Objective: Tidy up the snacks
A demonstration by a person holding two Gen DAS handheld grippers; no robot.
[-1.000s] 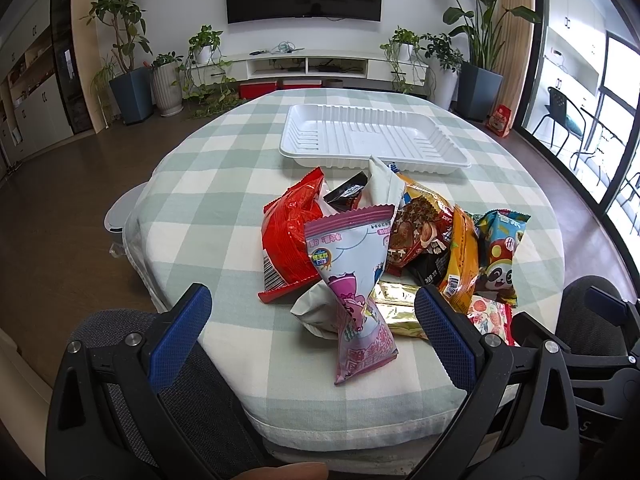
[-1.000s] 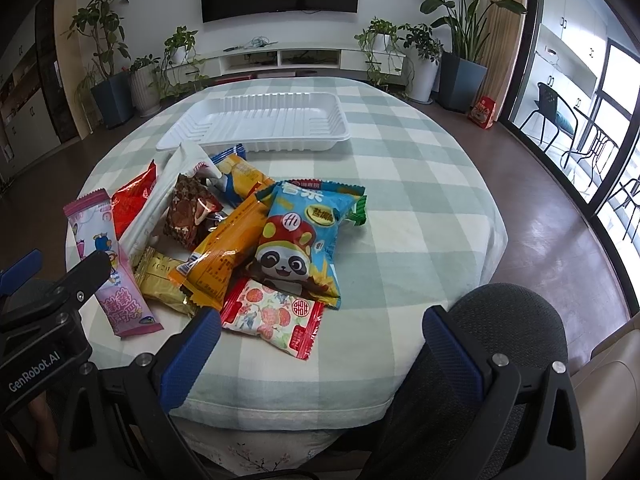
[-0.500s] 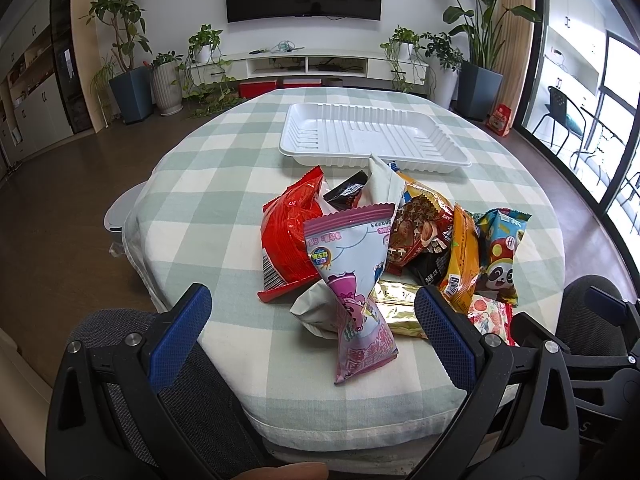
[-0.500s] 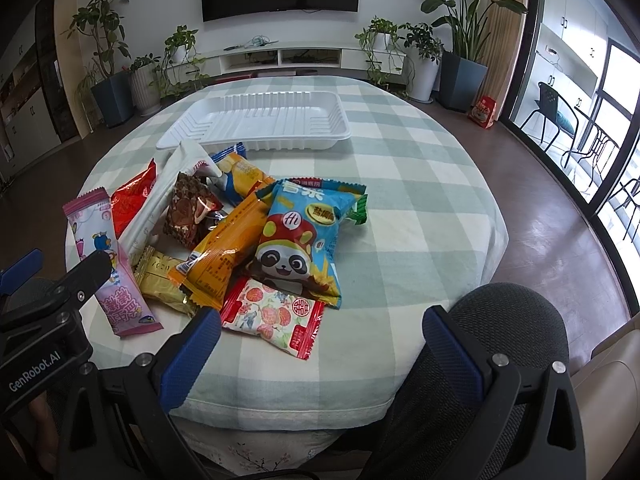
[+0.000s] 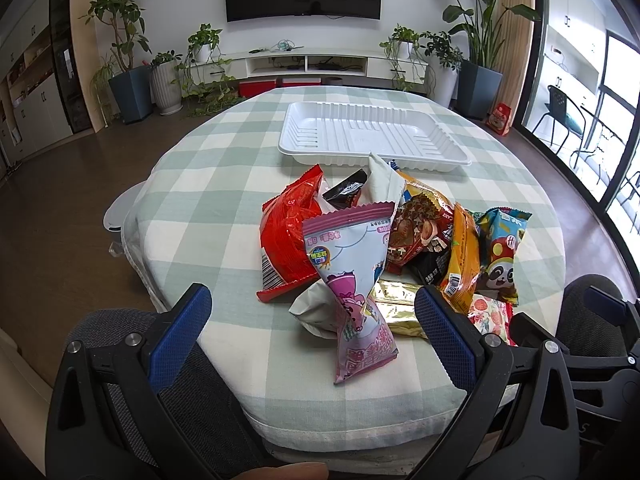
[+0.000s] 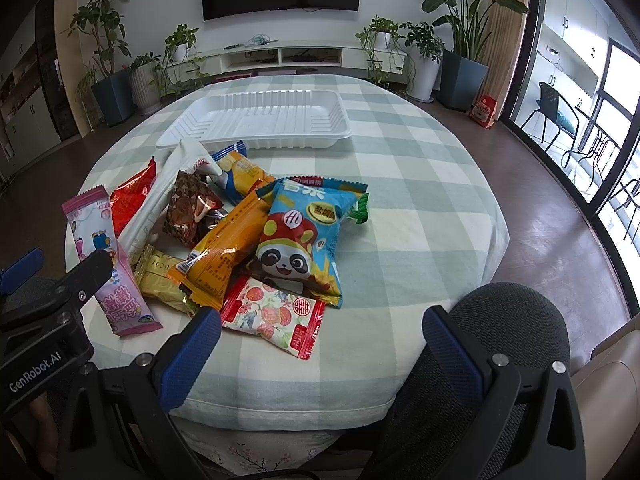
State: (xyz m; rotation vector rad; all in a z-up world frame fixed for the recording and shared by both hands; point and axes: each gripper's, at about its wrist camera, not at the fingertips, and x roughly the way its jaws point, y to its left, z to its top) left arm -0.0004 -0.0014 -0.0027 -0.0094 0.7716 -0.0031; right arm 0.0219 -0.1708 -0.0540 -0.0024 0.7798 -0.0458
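Note:
A heap of snack packets lies on the near half of the round checked table [image 5: 208, 184]. On top in the left wrist view is a pink packet [image 5: 356, 280], with a red bag [image 5: 288, 232] to its left and an orange packet [image 5: 462, 264] to its right. The right wrist view shows a blue panda packet [image 6: 304, 240], a red-and-white flowered packet [image 6: 276, 316] and a gold packet [image 6: 160, 276]. An empty white tray [image 5: 372, 136] [image 6: 260, 120] sits beyond the heap. My left gripper [image 5: 312, 320] and right gripper [image 6: 320, 336] both stand open at the table's near edge, holding nothing.
Grey mesh chair backs [image 5: 120, 344] [image 6: 512, 320] stand at the near table edge under each gripper. The left gripper's body [image 6: 48, 312] shows at the right wrist view's left. Potted plants, a low TV cabinet and glass doors ring the room.

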